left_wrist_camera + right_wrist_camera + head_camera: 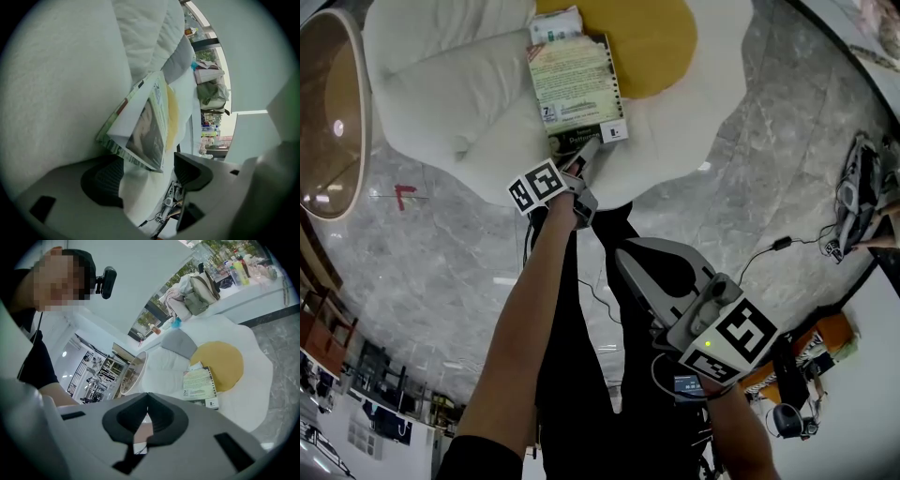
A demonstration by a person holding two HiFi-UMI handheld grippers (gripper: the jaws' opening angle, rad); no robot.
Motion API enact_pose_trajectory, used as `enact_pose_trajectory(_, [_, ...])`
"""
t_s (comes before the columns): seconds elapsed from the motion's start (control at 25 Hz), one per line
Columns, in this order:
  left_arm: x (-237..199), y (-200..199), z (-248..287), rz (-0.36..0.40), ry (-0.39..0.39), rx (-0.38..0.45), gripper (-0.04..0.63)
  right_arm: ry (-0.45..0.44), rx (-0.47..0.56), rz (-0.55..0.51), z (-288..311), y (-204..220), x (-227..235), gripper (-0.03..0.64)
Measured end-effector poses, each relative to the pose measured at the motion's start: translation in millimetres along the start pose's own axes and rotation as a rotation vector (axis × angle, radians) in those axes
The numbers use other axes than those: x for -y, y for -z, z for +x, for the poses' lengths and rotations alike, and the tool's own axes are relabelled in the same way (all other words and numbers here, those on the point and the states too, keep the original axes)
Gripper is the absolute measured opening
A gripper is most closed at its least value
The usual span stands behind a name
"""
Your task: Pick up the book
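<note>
The book [575, 89] lies flat on the white egg-shaped cushion [684, 122], overlapping the left edge of its yellow yolk [652, 37]. The left tool [586, 150] is spread open at the book's end away from the yolk. It should slide deeper before pinching (a corner-only bite may slip). Only the left gripper view shows the book's corner entering the gap. The right tool [147, 401], pressed shut and empty, hangs well short of the yolk.
</note>
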State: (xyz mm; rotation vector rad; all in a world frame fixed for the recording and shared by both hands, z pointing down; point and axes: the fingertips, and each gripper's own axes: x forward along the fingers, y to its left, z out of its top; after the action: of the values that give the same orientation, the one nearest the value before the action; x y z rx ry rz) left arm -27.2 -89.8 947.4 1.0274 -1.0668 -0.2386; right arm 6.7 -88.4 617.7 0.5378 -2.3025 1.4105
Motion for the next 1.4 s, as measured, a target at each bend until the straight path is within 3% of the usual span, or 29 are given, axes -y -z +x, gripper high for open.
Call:
enact_pose_trajectory(0.4, [-4, -13, 9, -0.117, 0.016, 0.090, 0.340, 0.008, -0.011, 0.004, 8, 5, 3, 0.017])
enact_pose_trajectory(0.56, [-13, -15, 8, -0.184, -0.017, 0.120, 0.276, 0.008, -0.013, 0.006, 11, 11, 0, 0.017])
enact_pose_trajectory(0.96, [-10, -15, 6, -0.193, -0.019, 0.089, 0.265, 0.012, -0.008, 0.016, 5, 15, -2, 0.017])
enact_pose_trajectory(1.4, [4, -16, -12, -0.129, -0.040, 0.081, 0.222, 0.023, 0.026, 0.046, -7, 12, -2, 0.017])
